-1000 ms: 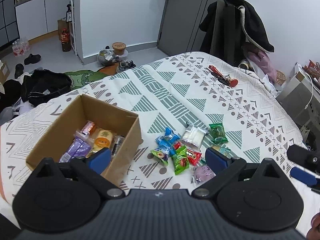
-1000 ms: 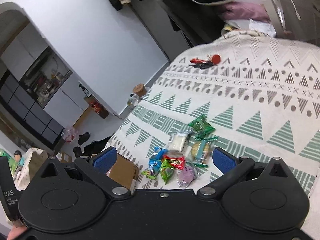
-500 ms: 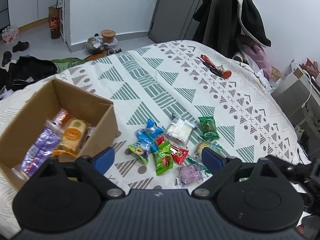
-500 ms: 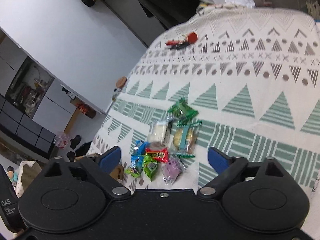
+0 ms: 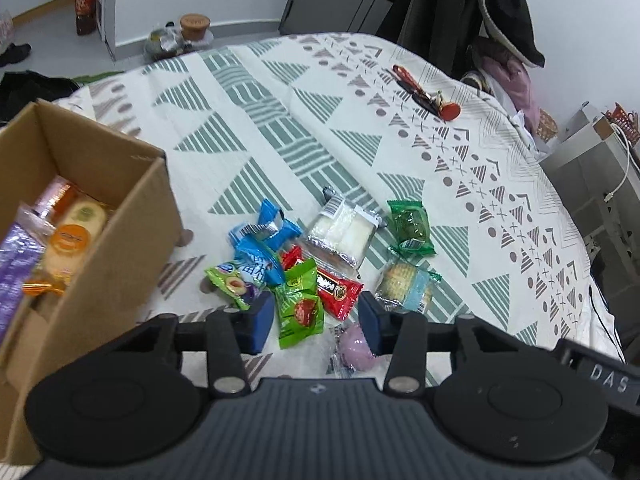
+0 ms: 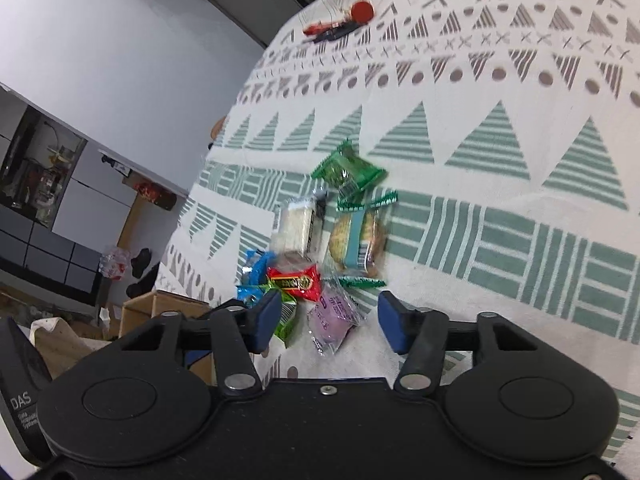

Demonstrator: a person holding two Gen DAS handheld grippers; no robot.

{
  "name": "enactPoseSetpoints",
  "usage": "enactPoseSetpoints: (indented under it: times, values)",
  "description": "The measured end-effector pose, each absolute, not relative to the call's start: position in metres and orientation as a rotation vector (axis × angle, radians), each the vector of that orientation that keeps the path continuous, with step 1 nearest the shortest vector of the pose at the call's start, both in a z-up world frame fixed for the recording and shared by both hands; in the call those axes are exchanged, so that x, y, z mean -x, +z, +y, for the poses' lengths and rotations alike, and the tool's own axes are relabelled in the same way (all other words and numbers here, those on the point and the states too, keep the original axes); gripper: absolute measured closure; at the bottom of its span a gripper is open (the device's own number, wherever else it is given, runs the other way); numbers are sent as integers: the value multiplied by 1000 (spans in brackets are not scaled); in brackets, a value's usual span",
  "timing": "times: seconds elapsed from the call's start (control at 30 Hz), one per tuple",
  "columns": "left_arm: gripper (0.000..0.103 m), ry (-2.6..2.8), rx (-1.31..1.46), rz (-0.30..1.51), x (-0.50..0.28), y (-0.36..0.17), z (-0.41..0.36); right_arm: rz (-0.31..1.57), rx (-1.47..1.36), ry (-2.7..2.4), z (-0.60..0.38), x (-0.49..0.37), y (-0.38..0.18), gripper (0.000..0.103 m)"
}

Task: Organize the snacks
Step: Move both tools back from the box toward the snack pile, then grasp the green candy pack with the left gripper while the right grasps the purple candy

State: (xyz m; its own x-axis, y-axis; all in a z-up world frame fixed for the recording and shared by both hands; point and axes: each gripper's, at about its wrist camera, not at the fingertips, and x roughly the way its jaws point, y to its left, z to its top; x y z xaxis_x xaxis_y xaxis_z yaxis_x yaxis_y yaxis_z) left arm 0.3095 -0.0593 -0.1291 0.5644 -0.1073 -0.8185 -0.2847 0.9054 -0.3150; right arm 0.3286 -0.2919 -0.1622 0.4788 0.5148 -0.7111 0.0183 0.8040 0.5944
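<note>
A heap of wrapped snacks lies on the patterned bedspread (image 5: 320, 128): blue packets (image 5: 262, 240), a white bar (image 5: 342, 236), a dark green packet (image 5: 410, 226), a cracker pack (image 5: 406, 286), a red packet (image 5: 336, 286), a light green packet (image 5: 298, 304) and a purple one (image 5: 356, 346). My left gripper (image 5: 316, 320) is open, its pads straddling the light green and red packets. A cardboard box (image 5: 100, 216) at the left holds several snacks. My right gripper (image 6: 328, 320) is open around the purple packet (image 6: 334, 318), with the red packet (image 6: 296, 280) and cracker pack (image 6: 356, 240) just beyond.
Red-handled scissors with a red disc (image 5: 424, 94) lie far across the bed. Coats (image 5: 460, 12) hang beyond it, grey furniture (image 5: 596, 168) stands at the right, and bottles and a jar (image 5: 194, 26) sit on the floor.
Both grippers have moved down and closer to the snack heap, and both have narrowed their opening. The box has slid toward the left edge of the left wrist view.
</note>
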Motion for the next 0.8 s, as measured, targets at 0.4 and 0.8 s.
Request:
enactPoseSetpoints:
  times: [0.4, 0.8]
  values:
    - [64, 98, 497, 1037, -338, -168, -60, 1133, -549, 316, -274, -352, -195, 50]
    - [73, 113, 529, 1075, -347, -191, -55, 1159, -460, 327, -254, -360, -208, 52]
